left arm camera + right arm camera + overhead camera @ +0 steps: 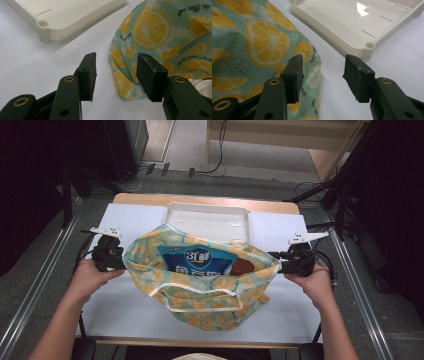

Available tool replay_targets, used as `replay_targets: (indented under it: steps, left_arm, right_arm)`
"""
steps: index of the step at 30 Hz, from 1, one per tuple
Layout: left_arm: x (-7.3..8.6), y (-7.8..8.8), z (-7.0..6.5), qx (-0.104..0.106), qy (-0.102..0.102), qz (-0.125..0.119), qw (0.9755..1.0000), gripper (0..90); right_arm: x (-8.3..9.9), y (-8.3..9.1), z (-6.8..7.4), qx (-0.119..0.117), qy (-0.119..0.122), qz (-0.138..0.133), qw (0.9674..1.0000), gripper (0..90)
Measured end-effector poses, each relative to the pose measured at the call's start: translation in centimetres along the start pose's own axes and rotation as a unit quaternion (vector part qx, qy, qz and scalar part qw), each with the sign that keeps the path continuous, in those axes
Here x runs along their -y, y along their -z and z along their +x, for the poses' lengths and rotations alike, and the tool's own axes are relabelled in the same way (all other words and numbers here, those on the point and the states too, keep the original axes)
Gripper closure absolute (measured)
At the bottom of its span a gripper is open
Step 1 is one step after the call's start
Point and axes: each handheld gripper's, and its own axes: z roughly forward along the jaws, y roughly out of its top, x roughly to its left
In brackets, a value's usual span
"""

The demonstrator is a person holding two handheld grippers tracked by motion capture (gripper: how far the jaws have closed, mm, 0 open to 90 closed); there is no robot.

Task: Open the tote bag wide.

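teal fabric bag with a yellow lemon-slice print [200,290] sits mid-table on the white table cover [130,220], mouth open, cream handle loop draped over the front. blue snack packet [197,260] and a brown item [243,266] show inside. white plastic tray [207,220] just behind it. left gripper [116,75] and right gripper [323,76] at the bag's side edges, both jaws parted, pads not pressing on the cloth.
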Motion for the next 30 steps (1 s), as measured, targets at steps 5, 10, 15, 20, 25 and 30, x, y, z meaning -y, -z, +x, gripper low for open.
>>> replay_targets:
  steps: [5, 10, 15, 20, 25, 30]
  left_arm:
    - [-1.6, 1.2, -0.7, 0.001, -0.019, 0.009, 0.9998, 51.6]
    - [-3.1, 2.6, -1.1, 0.009, -0.028, 0.002, 0.9996, 52.2]
    - [-4.5, 4.0, -1.8, 0.006, -0.041, 0.0, 0.9992, 53.6]
    - [-5.4, 4.7, -2.1, 0.01, -0.048, 0.002, 0.9988, 54.0]
    - [-6.9, 5.7, -2.9, 0.015, -0.055, 0.009, 0.9983, 54.0]
    - [-8.0, 7.0, -4.1, 0.014, -0.066, 0.008, 0.9977, 53.8]
  right_arm:
    - [-1.2, 1.4, 0.3, -0.011, 0.01, -0.006, 0.9999, 52.8]
    - [-2.8, 2.6, 0.9, -0.017, 0.019, -0.013, 0.9996, 53.6]
    - [-4.6, 4.3, 1.8, -0.004, 0.032, -0.011, 0.9994, 57.7]
    - [-5.7, 5.4, 2.2, -0.01, 0.033, -0.026, 0.9991, 61.1]
    - [-7.1, 5.9, 3.3, -0.035, 0.036, -0.023, 0.9985, 61.6]
    - [-8.4, 6.8, 5.0, -0.036, 0.056, -0.026, 0.9974, 61.8]
